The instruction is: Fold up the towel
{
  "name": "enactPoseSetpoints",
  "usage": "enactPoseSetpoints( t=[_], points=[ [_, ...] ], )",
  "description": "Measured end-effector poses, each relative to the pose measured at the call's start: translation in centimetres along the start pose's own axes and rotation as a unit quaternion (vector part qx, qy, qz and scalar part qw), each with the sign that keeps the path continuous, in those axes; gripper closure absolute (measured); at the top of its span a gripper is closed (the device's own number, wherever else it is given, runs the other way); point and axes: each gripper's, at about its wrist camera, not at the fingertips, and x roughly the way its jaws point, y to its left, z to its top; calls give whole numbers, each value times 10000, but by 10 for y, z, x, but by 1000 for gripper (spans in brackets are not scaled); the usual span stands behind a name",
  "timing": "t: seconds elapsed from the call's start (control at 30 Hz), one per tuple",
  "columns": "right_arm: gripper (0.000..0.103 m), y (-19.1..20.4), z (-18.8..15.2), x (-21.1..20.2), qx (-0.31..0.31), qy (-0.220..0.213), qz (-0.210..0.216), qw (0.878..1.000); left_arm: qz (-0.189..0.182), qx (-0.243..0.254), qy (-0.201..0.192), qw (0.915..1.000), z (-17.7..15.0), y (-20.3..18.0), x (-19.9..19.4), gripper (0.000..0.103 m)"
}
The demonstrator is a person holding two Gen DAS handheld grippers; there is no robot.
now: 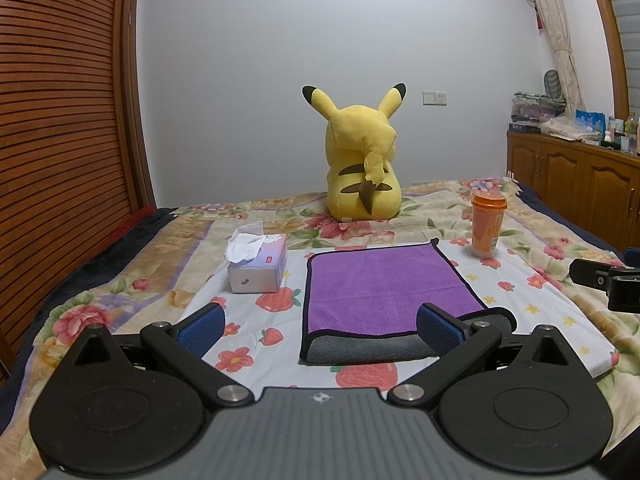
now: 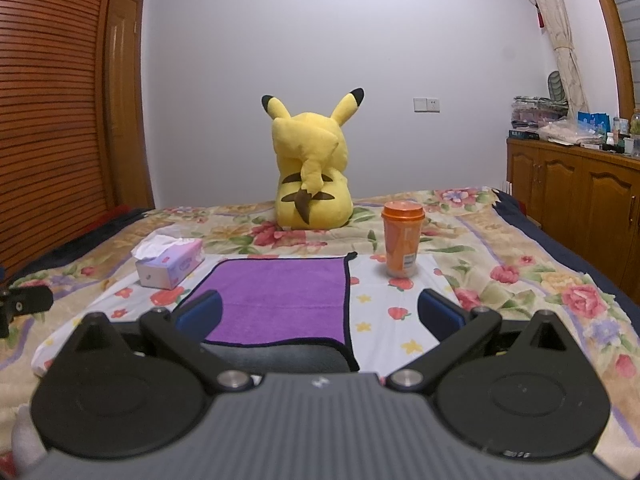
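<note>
The towel (image 1: 384, 292) lies flat on a white strawberry-print cloth (image 1: 532, 300) spread over the bed (image 1: 132, 280), purple side up with a black hem. Its near edge is turned so that a grey band of the underside shows — it looks as if one fold is made, or at least begun, though I cannot tell how many layers lie there.

Both tools stand wide open and hold nothing. The left gripper (image 1: 320, 326) hovers at the near edge, its right-hand pad over the grey band near the towel's near right corner, its other pad out over the cloth. The right gripper (image 2: 320, 314) hangs over the towel's right side, the hem running between its fingers.

So the step in hand seems to be the approach for the next fold. That calls for each gripper to come down on a corner of one edge, close on all layers at once, then lift and carry that edge across to meet the opposite one.

A tissue box (image 1: 258, 266) sits just left of the towel, an orange cup (image 2: 401, 242) beyond its far right corner — the cup could tip if brushed.
</note>
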Motion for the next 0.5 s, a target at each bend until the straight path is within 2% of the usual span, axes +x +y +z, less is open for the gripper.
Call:
enactPoseSetpoints(
  t=[0.5],
  points=[
    [0, 5, -3, 4, -67, 89, 36, 9999, -52, 51, 207, 9998, -3, 0, 6, 0]
  ],
)
